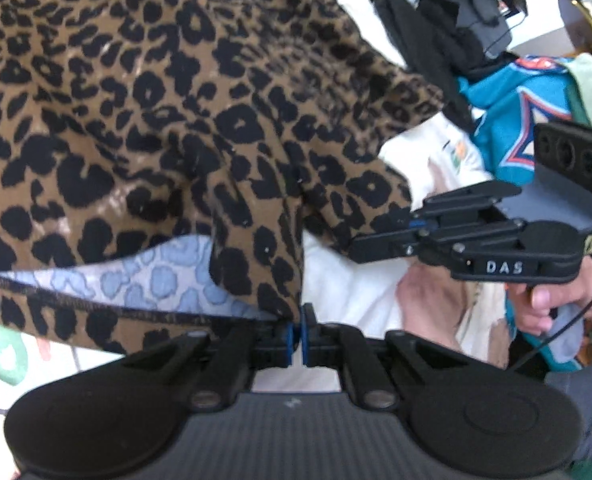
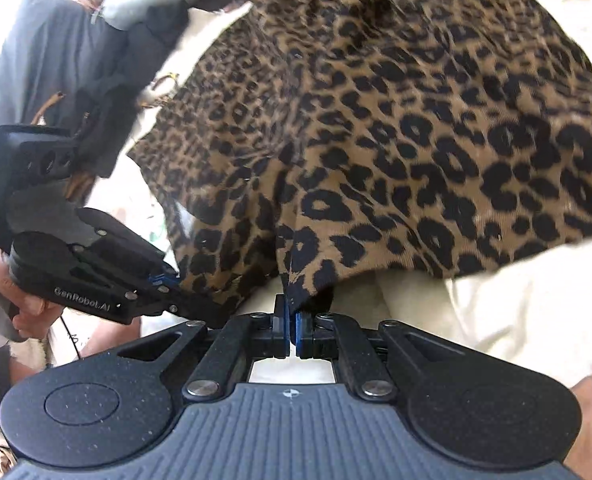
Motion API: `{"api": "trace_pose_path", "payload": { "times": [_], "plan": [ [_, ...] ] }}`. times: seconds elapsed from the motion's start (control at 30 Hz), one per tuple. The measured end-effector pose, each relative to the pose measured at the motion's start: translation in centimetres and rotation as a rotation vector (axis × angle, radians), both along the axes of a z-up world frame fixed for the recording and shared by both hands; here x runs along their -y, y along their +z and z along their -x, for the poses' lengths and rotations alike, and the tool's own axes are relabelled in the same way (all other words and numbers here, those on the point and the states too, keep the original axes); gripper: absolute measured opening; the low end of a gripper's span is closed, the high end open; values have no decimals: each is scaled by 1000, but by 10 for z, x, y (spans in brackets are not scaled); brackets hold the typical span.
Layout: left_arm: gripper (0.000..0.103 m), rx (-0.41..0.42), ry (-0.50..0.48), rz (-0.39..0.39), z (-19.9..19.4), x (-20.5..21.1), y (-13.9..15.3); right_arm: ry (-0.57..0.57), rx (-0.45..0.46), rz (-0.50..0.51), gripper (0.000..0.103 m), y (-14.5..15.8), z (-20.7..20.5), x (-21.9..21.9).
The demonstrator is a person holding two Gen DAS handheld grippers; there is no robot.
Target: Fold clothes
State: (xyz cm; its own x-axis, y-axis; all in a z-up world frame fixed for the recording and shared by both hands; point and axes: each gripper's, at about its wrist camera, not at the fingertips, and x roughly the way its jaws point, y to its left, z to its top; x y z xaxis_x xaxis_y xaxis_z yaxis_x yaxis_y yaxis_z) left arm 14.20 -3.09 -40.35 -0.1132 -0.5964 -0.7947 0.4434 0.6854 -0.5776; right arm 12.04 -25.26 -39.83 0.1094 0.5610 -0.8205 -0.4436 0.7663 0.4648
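A leopard-print garment (image 1: 156, 100) fills most of the left wrist view, its pale blue underside (image 1: 168, 280) showing along the hem. My left gripper (image 1: 297, 316) is shut on the hem's edge. The right gripper (image 1: 359, 246) reaches in from the right, its tips against the same cloth. In the right wrist view the leopard-print garment (image 2: 395, 120) spreads over a white surface (image 2: 515, 312). My right gripper (image 2: 294, 312) is shut on a corner of it. The left gripper (image 2: 184, 280) comes in from the left, its tips buried in the fabric.
A teal printed garment (image 1: 507, 120) and dark clothes (image 1: 427, 32) are piled at the right of the left wrist view. Grey and black clothing (image 2: 56, 60) lies at the upper left of the right wrist view. A person's hand (image 1: 543, 304) grips the right handle.
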Motion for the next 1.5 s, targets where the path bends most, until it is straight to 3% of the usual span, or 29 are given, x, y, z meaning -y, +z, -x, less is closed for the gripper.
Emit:
{"api": "trace_pose_path", "payload": {
  "times": [0.17, 0.3, 0.43, 0.57, 0.63, 0.7, 0.8, 0.87, 0.9, 0.97, 1.37, 1.47, 1.5],
  "plan": [
    [10, -26, 6, 29, -4, -10, 5, -15, -30, 26, 1, -9, -1, 6],
    [20, 36, 54, 36, -12, -34, 27, 2, -17, 28, 4, 7, -2, 12],
    [21, 72, 152, 42, -22, -62, 42, 19, -4, 30, 8, 23, -3, 19],
    [21, 64, 274, 5, -33, -86, 36, 54, 27, 38, 8, 42, 2, 23],
    [28, 39, 339, -22, -38, -91, 28, 59, 50, 35, 8, 51, 4, 22],
    [46, 19, 389, -25, -40, -97, 22, 57, 67, 22, 8, 58, 4, 19],
    [49, -17, 457, 10, -45, -101, 13, 62, 91, -19, 9, 62, 6, 6],
    [53, -54, 515, 44, -48, -106, 5, 66, 146, 14, 19, 63, 11, -8],
    [53, -76, 547, 59, -49, -109, 1, 75, 170, 34, 30, 63, 13, -15],
    [53, -128, 618, 82, -47, -114, -6, 101, 221, 45, 43, 64, 17, -28],
    [47, -206, 821, 168, -37, -123, -26, 221, 286, 82, 54, 52, 37, -93],
    [41, -201, 844, 177, -37, -121, -29, 247, 313, 115, 59, 48, 45, -110],
    [30, -196, 846, 166, -38, -119, -29, 258, 324, 128, 61, 45, 47, -115]
  ]
}}
